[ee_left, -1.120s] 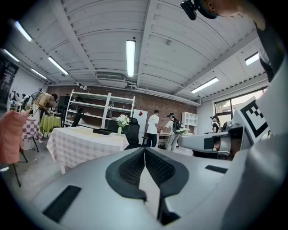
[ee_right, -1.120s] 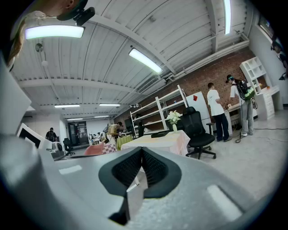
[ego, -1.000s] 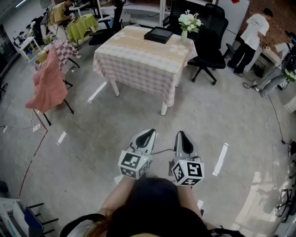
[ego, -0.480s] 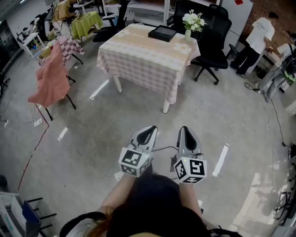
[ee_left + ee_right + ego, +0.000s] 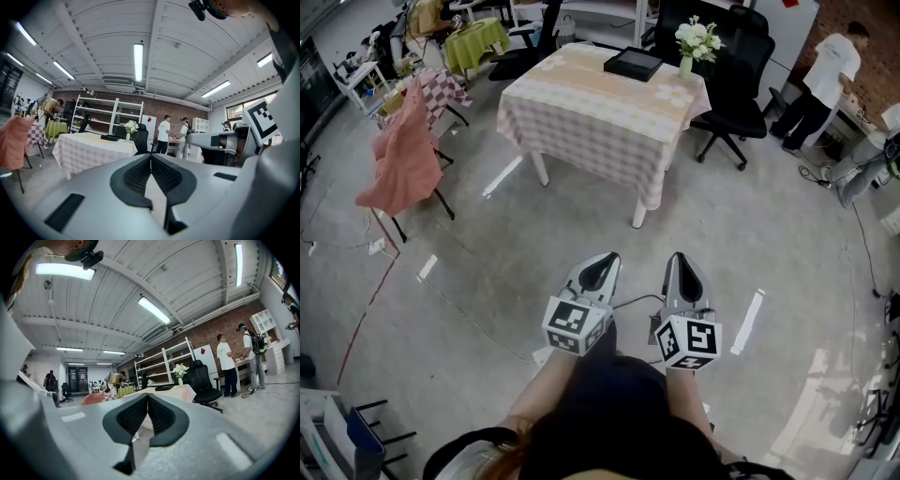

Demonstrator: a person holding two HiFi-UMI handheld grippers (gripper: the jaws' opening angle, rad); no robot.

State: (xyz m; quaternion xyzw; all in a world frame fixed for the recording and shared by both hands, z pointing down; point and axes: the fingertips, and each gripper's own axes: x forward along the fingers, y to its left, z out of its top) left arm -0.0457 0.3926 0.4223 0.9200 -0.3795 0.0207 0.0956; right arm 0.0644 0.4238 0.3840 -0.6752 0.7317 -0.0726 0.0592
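The table (image 5: 581, 89) stands ahead of us, well apart from both hand-held grippers, under a pale checked cloth (image 5: 591, 155) that hangs down over its legs. On it sit a flat black tray (image 5: 634, 63) and, at the far corner, a vase of white flowers (image 5: 696, 42). Grey floor (image 5: 487, 281) lies between it and us. Our left hand-held gripper (image 5: 604, 257) and right hand-held gripper (image 5: 677, 256) hover side by side, each with its jaws pressed together on nothing. A black office chair (image 5: 733, 89) stands beyond the table, a pink cloth (image 5: 394, 159) hangs off to the left, and a person in a white shirt (image 5: 832, 66) stands far right.
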